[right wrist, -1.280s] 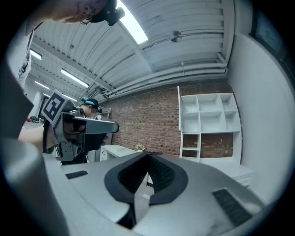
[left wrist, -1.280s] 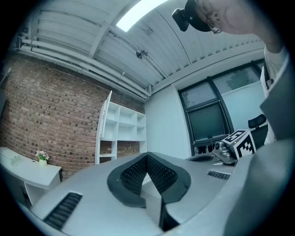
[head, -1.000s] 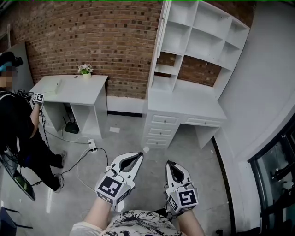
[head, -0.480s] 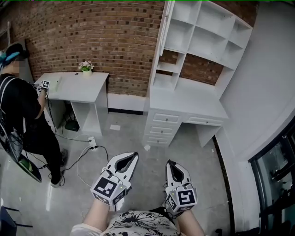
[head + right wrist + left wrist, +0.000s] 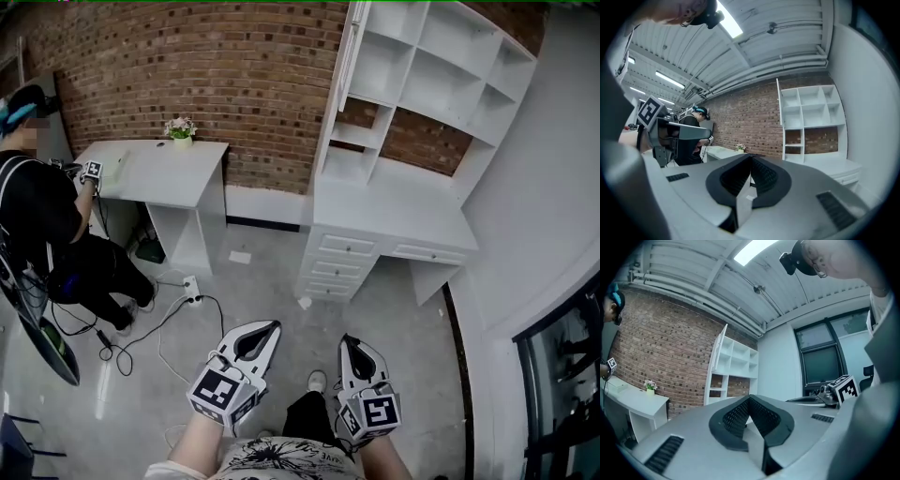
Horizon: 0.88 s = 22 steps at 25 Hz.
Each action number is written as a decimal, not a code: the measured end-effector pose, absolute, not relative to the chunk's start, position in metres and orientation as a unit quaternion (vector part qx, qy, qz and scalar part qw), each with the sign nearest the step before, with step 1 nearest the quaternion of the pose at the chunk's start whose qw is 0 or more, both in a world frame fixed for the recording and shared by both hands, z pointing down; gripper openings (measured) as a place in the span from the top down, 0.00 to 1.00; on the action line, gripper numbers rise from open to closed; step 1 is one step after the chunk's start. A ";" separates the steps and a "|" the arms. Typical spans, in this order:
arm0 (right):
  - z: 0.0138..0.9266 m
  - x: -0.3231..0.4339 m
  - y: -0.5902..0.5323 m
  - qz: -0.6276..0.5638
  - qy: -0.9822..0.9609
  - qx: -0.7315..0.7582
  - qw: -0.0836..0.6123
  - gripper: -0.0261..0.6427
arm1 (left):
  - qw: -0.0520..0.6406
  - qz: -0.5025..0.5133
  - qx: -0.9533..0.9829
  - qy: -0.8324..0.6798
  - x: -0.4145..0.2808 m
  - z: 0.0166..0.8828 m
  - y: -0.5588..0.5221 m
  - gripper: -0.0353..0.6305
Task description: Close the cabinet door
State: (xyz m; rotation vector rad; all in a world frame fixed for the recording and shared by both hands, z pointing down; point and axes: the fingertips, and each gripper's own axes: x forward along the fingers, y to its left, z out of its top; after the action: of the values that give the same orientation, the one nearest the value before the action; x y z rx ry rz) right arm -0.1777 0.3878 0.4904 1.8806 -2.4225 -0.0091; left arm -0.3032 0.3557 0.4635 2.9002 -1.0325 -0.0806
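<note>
White cabinet door [image 5: 350, 47] well ahead of left hand-held gripper [image 5: 273, 326], right hand-held gripper [image 5: 349, 340]; both pressed together.

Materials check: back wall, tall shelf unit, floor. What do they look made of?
Back wall: exposed red-brown brick, matt, mortar joints visible.
Shelf unit: probably painted or laminated board; smooth flat white panels, square edges. Wood or MDF, can't tell.
Floor: looks like polished concrete, grey and seamless with a faint sheen, though a poured coating is possible.

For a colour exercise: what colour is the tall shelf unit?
The shelf unit is white, best seen in the head view.
</note>
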 end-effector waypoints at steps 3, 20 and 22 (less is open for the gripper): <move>0.497 -0.158 0.353 0.000 -0.792 0.610 0.035 0.95 | 0.037 -0.016 0.939 -0.341 -0.286 0.473 0.326 0.93; 0.477 -0.020 0.120 -0.005 -0.834 0.552 0.010 0.95 | 0.035 -0.008 0.920 -0.391 -0.159 0.465 0.109 0.93; 0.479 -0.008 0.095 -0.007 -0.840 0.543 0.015 0.95 | 0.039 -0.014 0.914 -0.403 -0.148 0.465 0.083 0.93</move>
State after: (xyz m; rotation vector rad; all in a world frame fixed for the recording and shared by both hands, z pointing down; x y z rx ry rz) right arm -0.0078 0.0952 0.4793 1.6895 -2.6128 -0.0209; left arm -0.1483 0.0831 0.4651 2.8030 -1.2364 -0.0426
